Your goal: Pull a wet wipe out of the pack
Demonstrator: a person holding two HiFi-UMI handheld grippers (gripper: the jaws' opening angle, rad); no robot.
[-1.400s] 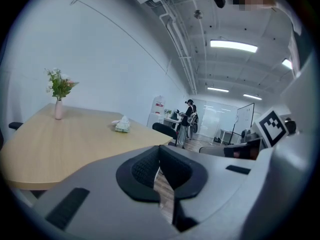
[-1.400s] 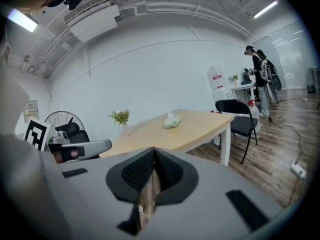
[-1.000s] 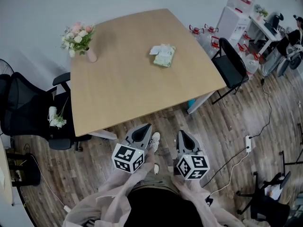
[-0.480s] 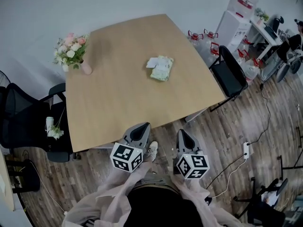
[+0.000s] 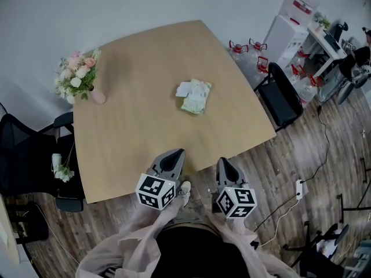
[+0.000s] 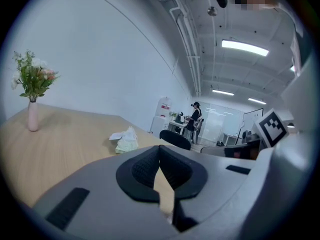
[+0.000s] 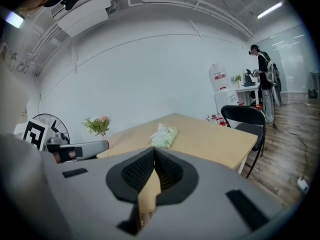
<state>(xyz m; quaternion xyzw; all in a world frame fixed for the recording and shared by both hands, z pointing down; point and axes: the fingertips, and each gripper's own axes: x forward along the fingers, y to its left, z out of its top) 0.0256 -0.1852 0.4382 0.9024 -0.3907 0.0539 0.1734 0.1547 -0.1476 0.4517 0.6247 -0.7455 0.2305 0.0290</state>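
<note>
the left claw (image 5: 174, 156) sits low in the centre of the head view, with its tips over the near edge of the table (image 5: 127, 138). in its own view the two dark pads are pressed together at the tips. nothing is between them, and only a thin wedge of tabletop shows lower down. the right claw (image 5: 222, 163) is just to the right of it at about the same height in the frame. its pads are also pressed together, with nothing pinched. each claw carries a marker cube at its rear, close to the person's sleeves at the bottom of the frame.

the wet wipe pack (image 5: 196, 97) lies flat on the table, a little right of the table's centre and well apart from both claws. it is pale green, and a white sheet sticks out at its left end. a vase of flowers (image 5: 79, 80) stands near the table's left corner. a black chair (image 5: 282, 89) stands beside the table's right edge, on the wooden floor (image 5: 301, 149).
</note>
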